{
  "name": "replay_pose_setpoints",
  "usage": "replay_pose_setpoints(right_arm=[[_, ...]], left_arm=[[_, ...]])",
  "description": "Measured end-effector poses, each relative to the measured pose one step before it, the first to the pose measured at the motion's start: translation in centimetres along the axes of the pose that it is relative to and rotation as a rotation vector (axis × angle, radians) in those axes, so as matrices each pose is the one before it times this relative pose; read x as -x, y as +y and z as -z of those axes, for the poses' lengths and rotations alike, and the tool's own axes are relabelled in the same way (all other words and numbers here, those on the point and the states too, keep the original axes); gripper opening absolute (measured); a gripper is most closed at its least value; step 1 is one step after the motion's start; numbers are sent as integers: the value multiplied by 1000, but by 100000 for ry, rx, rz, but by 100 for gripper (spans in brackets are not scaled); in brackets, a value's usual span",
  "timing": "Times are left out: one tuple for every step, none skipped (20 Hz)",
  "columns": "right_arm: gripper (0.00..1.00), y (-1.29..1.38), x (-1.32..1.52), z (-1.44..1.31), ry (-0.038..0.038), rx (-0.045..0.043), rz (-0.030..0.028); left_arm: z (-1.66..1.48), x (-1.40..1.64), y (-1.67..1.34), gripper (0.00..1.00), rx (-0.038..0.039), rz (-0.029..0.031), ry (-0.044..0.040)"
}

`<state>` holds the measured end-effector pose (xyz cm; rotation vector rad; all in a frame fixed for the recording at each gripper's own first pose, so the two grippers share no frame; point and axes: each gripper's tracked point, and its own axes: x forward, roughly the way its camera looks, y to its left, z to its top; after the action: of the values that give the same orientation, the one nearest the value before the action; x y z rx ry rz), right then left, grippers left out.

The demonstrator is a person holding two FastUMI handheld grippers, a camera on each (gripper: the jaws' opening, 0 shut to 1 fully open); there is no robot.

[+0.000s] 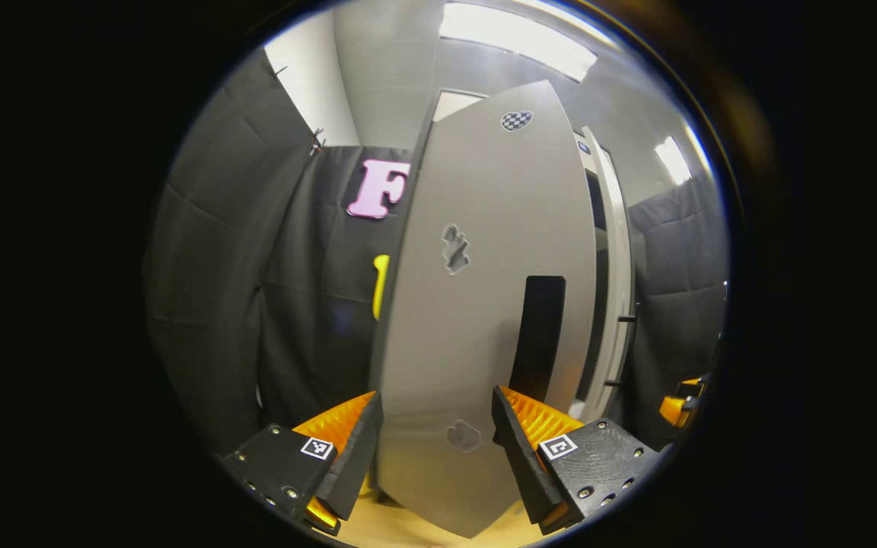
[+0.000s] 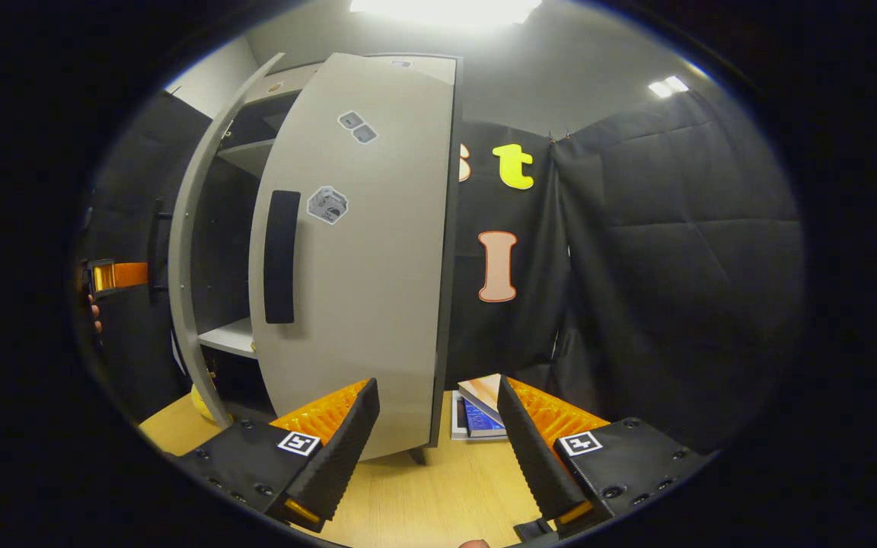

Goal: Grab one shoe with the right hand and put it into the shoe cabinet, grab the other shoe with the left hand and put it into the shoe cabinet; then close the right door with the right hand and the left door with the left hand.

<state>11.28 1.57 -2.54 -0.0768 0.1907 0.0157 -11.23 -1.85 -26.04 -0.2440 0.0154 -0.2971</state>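
Left gripper [image 1: 437,434]: fingers spread, empty, facing the left door [image 1: 484,304], which blocks the cabinet interior. Right gripper [image 2: 438,434]: fingers spread, empty, before the right door [image 2: 355,266]. Cabinet [image 2: 240,228] ajar, shelves visible. Books [image 2: 476,415] on the floor beside it.

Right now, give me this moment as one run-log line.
stage: closing doors | right door: almost shut | left door: partly open | left tongs: open, empty | right tongs: open, empty

The shoe cabinet [image 2: 347,251] stands on the tabletop [image 2: 423,495], in front of the booth wall. In the right gripper view, its left door [image 2: 187,259] swings out, shelves [image 2: 229,335] show inside, and books [image 2: 476,415] lie just right of it.
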Motion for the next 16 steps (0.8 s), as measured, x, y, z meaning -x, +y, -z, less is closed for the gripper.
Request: replay_pose_setpoints(right_arm=[[98, -257, 121, 229, 398, 153, 301], [98, -221, 87, 153, 423, -40, 32], [98, -100, 20, 125, 352, -63, -153], [96, -105, 37, 82, 249, -64, -41], [96, 71, 15, 144, 162, -134, -414], [98, 182, -80, -48, 163, -220, -695], [97, 125, 17, 11, -158, -89, -628], [98, 204, 44, -221, -717, -218, -477], [98, 463, 96, -223, -792, -427, -875], [98, 512, 33, -247, -607, -594, -1117], [98, 474, 47, -185, -628, -522, -903], [98, 489, 125, -259, -724, -376, -943], [98, 517, 162, -164, -703, -209, -960], [98, 513, 243, -248, -626, 25, -856], [98, 545, 201, -78, -552, 302, -680], [98, 463, 326, -215, -584, 397, -508]], left_arm=[[373, -718, -507, 78, -370, 508, 724], [365, -503, -318, 78, -764, -275, 1231], [-163, -254, -208, 78, -532, -387, -1520], [-79, -277, -211, 77, -430, 159, -25], [-186, -299, 185, 78, -339, -92, -252], [13, -24, 242, 79, -1122, -1144, 511], [190, 230, 506, 79, -1207, -1261, 598], [16, 397, 609, 79, -698, -926, 338], [-5, 637, 613, 79, -286, -736, 7], [-143, 669, 613, 79, -654, -766, 8], [-100, 959, 788, 79, -1358, -1345, 52], [-141, 1049, 883, 79, -1792, -1486, -48], [-71, 1053, 949, 79, -1869, -1480, -57], [1, 791, 720, 79, -1657, -1328, -49], [-40, 914, 824, 77, -1577, -1333, 144], [29, 1038, 803, 78, -1269, -1221, -11]])
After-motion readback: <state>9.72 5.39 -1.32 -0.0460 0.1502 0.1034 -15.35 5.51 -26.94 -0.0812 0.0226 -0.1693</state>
